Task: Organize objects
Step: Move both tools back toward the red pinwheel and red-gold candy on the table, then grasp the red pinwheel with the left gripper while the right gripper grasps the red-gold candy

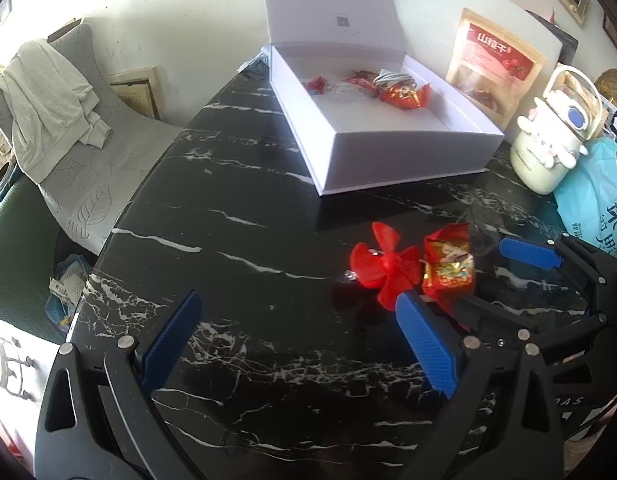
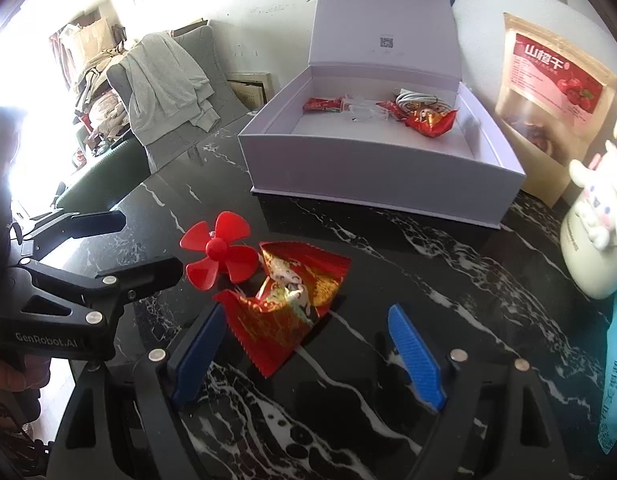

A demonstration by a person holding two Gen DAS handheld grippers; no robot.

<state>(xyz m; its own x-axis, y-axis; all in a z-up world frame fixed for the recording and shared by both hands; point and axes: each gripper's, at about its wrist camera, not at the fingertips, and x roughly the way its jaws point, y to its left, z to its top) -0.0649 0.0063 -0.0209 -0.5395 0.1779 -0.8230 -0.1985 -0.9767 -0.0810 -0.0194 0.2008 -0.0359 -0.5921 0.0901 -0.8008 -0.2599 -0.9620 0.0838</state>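
- The left claw (image 1: 296, 340) hung low over the black marbled bench (image 1: 236, 264) with its fingers wide apart and nothing between them.
- The right claw (image 2: 304, 344) was also spread wide and empty; the candy (image 2: 286, 302) lay on the bench just past its fingertips, nearer the left finger than the right.
- A red propeller (image 2: 218, 250) lay touching or just beside the candy, on the side toward the left claw, one of whose fingers was close to it.
- The white box (image 2: 372, 168) stood open toward the bench's far edge, lid upright, with several candies and a coiled cable already inside.
- A snack pouch (image 2: 556, 92) and a cream jug (image 2: 588, 240) stood near the box's right side.
- Judged risks: the candy sat off-centre in the right claw's gap, so closing there might catch only a crinkled wrapper edge and let it slip.
- The two claws were close together around the same pair of things and could collide, or a finger could knock the propeller across the slick bench.
- A carry to the box could clip its front wall.
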